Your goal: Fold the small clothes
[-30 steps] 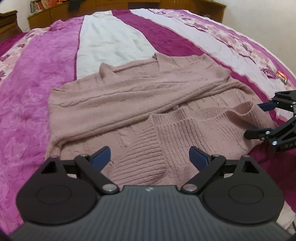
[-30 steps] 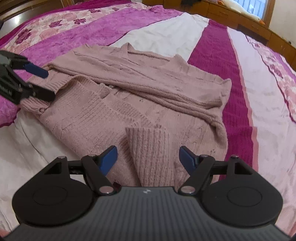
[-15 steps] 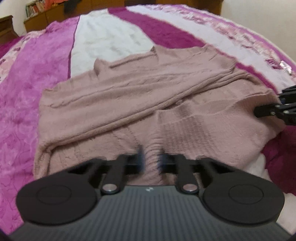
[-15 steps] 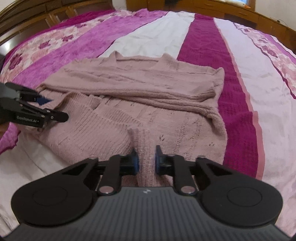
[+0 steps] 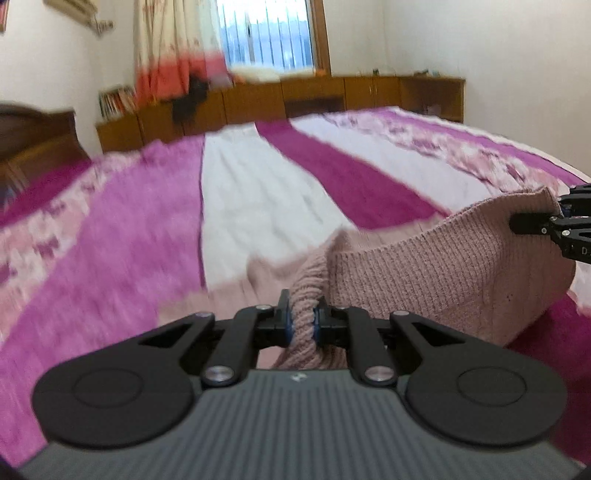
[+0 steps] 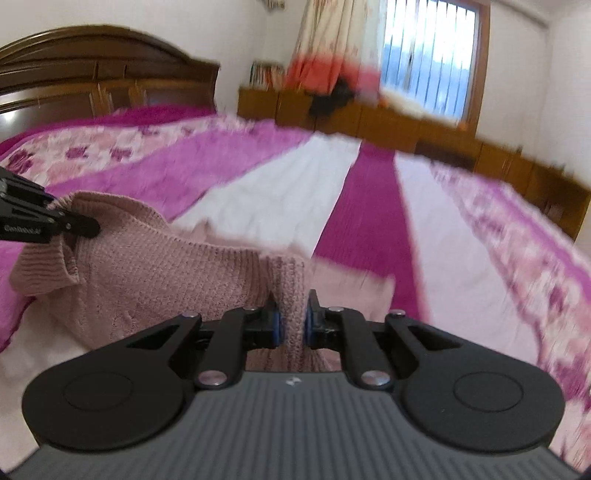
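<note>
A dusty pink knitted sweater (image 5: 443,266) lies on the bed, its near ribbed hem lifted off the cover. My left gripper (image 5: 303,321) is shut on a bunched fold of that hem. My right gripper (image 6: 293,325) is shut on another ribbed fold of the hem. Between the two grips the knit (image 6: 166,266) hangs stretched like a raised wall. In the left wrist view the right gripper (image 5: 535,221) pinches the sweater's far right corner. In the right wrist view the left gripper (image 6: 74,225) holds the left corner. The rest of the sweater is mostly hidden behind the lifted part.
The bed cover (image 5: 258,192) has magenta, white and flowered stripes and stretches far ahead. Low wooden cabinets (image 5: 332,96) line the far wall under a window (image 5: 266,33) with a curtain. A dark wooden headboard (image 6: 92,74) stands at the left.
Both grippers went from open over the hem to shut on it, then rose and tilted up, lifting the hem off the bed. The views now show the room's far wall.
</note>
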`<state>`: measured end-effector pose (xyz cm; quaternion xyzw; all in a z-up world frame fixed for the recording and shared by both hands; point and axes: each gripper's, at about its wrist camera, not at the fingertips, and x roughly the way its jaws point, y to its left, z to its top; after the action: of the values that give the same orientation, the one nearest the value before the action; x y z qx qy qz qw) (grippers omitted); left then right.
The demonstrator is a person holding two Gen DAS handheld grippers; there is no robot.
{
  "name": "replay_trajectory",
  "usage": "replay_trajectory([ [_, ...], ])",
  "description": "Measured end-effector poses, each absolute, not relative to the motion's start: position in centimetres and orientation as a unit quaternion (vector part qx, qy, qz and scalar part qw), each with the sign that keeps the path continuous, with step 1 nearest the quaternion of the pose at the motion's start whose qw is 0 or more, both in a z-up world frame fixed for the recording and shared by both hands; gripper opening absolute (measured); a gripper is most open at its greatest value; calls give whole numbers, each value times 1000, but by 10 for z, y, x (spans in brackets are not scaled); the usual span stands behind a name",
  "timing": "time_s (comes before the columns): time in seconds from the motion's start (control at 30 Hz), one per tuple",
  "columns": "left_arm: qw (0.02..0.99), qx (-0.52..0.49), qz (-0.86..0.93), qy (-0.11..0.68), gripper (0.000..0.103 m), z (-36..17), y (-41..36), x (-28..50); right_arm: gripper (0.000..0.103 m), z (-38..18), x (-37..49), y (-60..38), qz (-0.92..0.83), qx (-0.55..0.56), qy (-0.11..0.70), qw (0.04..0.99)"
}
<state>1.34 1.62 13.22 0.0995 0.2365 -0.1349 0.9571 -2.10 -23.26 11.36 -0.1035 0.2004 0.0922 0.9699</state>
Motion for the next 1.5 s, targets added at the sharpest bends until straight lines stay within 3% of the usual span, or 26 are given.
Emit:
replay_trajectory([
  [0.3, 966, 90, -94, 222, 12, 139, 15, 108, 13, 131, 79, -218, 63, -146, 156, 975],
  [0.67, 947, 103, -63, 298, 13, 44, 17, 187, 13, 24, 193, -206, 31, -142, 256, 956],
  [0.87, 939, 81, -59, 330, 15, 25, 27, 203, 15, -12, 212, -203, 27, -131, 301, 944],
  [0.9, 939, 80, -59, 329, 15, 28, 27, 202, 17, -12, 214, -202, 27, -131, 301, 944],
  [1.0, 938, 75, -55, 335, 21, 35, 28, 198, 38, -6, 214, -203, 24, -116, 300, 946],
  [1.07, 939, 73, -42, 333, 52, 40, 28, 192, 61, 0, 208, -208, 23, -90, 293, 951],
  [1.13, 944, 78, -30, 320, 66, 47, 28, 183, 65, 10, 195, -212, 29, -63, 286, 956],
  [1.5, 944, 72, -40, 321, 66, 80, 40, 132, 71, 49, 116, -228, 25, 29, 259, 965],
])
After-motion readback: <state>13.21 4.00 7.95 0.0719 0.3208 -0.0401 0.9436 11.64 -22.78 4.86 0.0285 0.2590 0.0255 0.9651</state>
